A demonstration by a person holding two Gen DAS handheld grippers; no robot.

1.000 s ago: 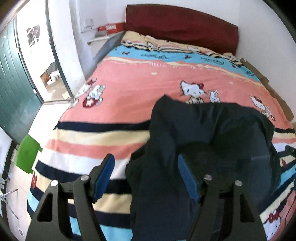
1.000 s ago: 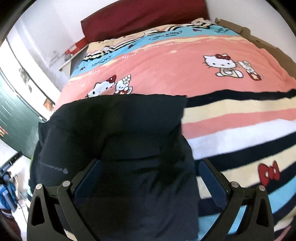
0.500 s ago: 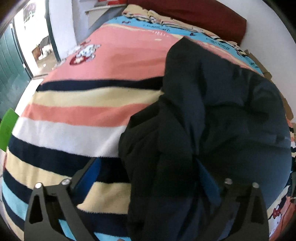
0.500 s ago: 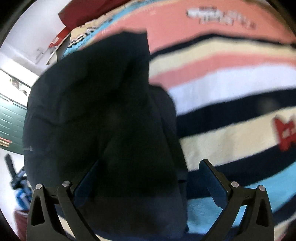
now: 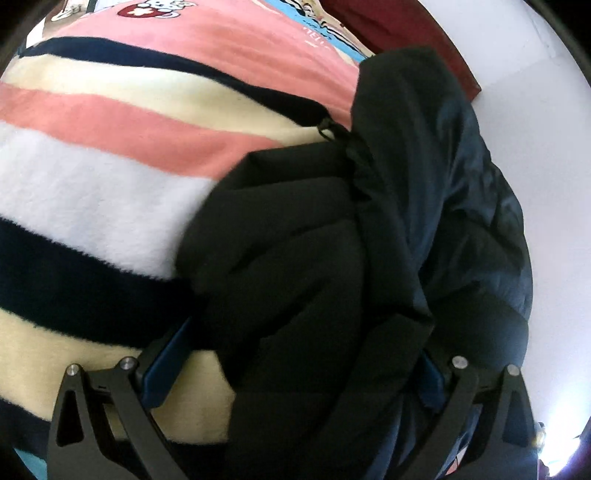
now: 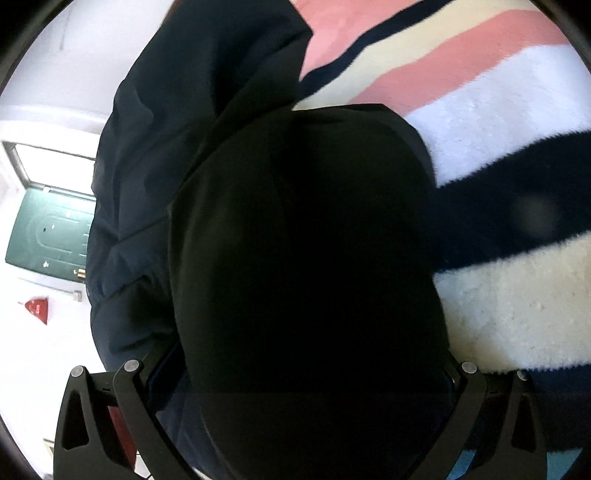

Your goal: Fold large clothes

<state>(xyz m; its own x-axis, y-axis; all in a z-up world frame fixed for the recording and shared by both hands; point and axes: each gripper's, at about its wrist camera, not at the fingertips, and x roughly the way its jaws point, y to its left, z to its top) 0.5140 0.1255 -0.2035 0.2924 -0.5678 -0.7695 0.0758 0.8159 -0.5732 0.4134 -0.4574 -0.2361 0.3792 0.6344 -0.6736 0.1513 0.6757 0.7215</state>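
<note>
A large dark navy puffer jacket (image 5: pixel 369 258) lies bunched on the striped bed blanket (image 5: pixel 92 177). My left gripper (image 5: pixel 295 365) is wide open, with the jacket's thick black edge lying between its blue pads (image 5: pixel 166 365). In the right wrist view the jacket (image 6: pixel 306 240) fills most of the frame. My right gripper (image 6: pixel 303 369) is wide open too, its fingers either side of the jacket's bulk, fingertips hidden by the cloth.
The fleece blanket (image 6: pixel 498 147) has pink, cream, white and navy stripes with cartoon cats. A dark red headboard (image 5: pixel 406 33) stands at the far end by a white wall. A green door (image 6: pixel 48 232) shows to the left.
Both grippers have dropped low and close to the jacket and tilted. The jacket now fills the gap between the fingers in both views. The jaws stayed open.
</note>
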